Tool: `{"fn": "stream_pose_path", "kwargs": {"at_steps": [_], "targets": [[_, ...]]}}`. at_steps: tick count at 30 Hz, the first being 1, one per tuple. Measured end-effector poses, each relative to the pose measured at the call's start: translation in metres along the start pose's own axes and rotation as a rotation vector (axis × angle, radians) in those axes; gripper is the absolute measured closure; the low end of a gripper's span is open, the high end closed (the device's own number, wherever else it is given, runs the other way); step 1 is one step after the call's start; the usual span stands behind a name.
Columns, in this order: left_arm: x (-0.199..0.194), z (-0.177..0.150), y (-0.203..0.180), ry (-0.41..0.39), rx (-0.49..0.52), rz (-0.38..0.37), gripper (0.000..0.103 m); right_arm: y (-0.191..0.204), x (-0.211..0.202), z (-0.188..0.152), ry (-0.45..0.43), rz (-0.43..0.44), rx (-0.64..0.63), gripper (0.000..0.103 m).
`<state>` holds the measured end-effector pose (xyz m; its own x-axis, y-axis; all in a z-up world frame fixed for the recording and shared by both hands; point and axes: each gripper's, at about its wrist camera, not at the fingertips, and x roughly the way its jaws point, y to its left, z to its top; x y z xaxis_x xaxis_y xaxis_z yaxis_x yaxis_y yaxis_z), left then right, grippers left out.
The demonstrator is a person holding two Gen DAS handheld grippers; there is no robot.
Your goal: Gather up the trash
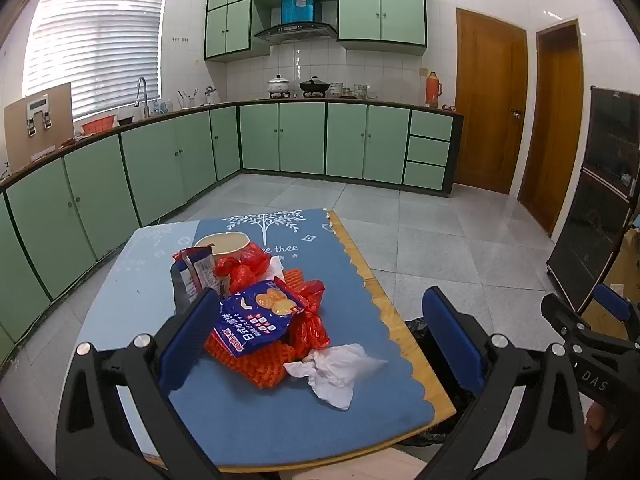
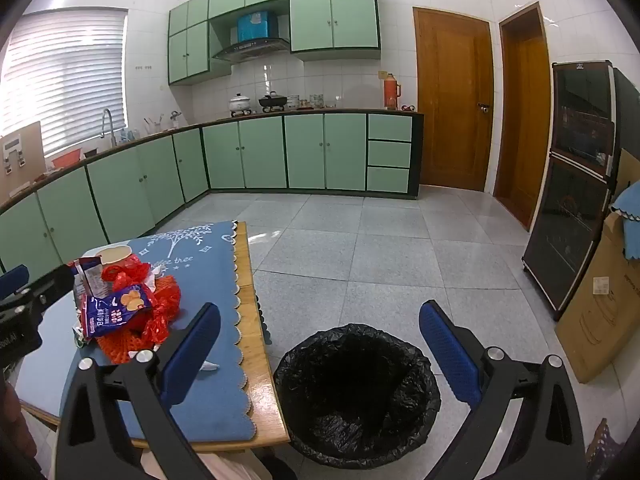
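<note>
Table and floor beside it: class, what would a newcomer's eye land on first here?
A heap of red and blue snack wrappers on the table's blue mat, a crumpled white tissue at its near edge. Beside the table stands a black-lined trash bin, seemingly empty.

Green cabinets (image 1: 280, 136), white-tiled walls — grey floor (image 2: 360, 240), wooden doors (image 1: 490, 100).

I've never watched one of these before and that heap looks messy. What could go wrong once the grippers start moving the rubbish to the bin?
The trash pile is tangled: pulling the blue snack packet may drag the red wrappers along and scatter them.

The crumpled tissue lies near the table edge and could be knocked to the floor.

The black-lined bin stands below, beside the table, so a light piece released too early might miss it.
</note>
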<state>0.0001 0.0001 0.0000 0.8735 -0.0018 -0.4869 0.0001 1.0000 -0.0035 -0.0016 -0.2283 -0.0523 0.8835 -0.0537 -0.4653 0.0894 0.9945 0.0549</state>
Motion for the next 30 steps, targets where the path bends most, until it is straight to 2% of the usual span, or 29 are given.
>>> {"fn": "stream_pose_path", "kwargs": {"at_steps": [27, 30], "targets": [[-0.006, -0.001, -0.010, -0.013, 0.021, 0.005, 0.005, -0.003, 0.002, 0.002, 0.003, 0.000, 0.012, 0.006], [-0.003, 0.001, -0.003, -0.008, 0.017, -0.001, 0.005, -0.003, 0.002, 0.002, 0.004, 0.000, 0.012, 0.006]]}}
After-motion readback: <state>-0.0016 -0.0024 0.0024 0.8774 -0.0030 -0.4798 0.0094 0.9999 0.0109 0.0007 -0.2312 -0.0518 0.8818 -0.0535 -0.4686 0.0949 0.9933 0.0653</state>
